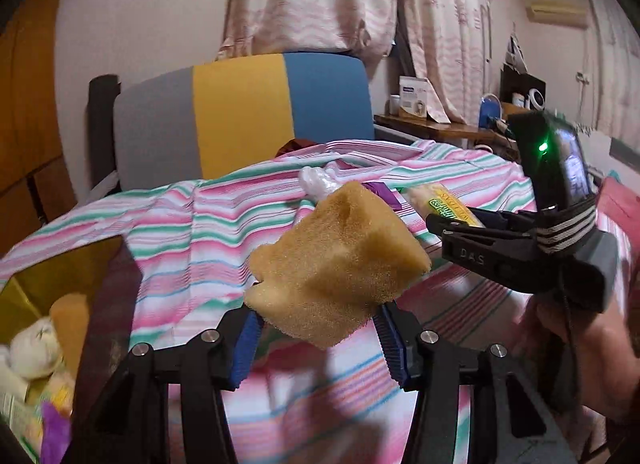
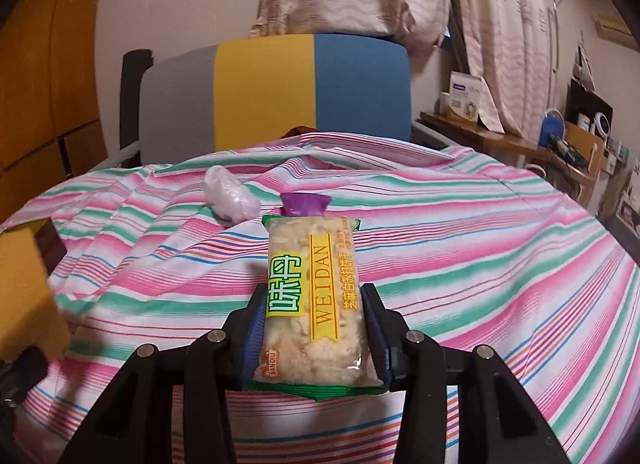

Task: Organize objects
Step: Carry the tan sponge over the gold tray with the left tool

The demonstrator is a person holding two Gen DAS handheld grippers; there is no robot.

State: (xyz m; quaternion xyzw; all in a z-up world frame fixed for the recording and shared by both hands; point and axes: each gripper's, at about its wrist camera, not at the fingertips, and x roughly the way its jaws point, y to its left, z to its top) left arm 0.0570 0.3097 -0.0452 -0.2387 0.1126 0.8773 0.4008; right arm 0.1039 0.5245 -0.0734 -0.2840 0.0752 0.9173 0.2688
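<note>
A: Left claw (image 1: 316, 328) is closed on the sponge (image 1: 340, 264), which sits mid-frame in the left view, lifted above the striped bed (image 1: 192, 264). The pads only bite its near edge, and the foam bulges out past them.

B: So it could twist or pop free?

A: That's my worry. Soft foam squashes, and most of the block hangs beyond the pads. A quick swing toward the box (image 1: 44, 288) at lower left could let it rotate and drop short, onto the bed or the box rim.

B: And the right claw (image 2: 314, 340)?

A: Shut on the snack pack (image 2: 312, 296), centre of the right view, pinched across its near half. The far end rests on or just over the sheet; I can't tell which. Its film is slick and the biscuits inside look crumbly, so a hard squeeze may crush them, and a light one may let the pack slide out.

B: Anything in the way?

A: The two claws are close together in the left view, the right one at mid-right. If both head for the box together, they could knock. A white bag (image 2: 230, 194) and a purple wrapper (image 2: 306, 203) lie just beyond the pack; dragging it forward might snag them.

B: The box itself?

A: Already holding things, from what shows at lower left. A careless drop might bounce out.
</note>
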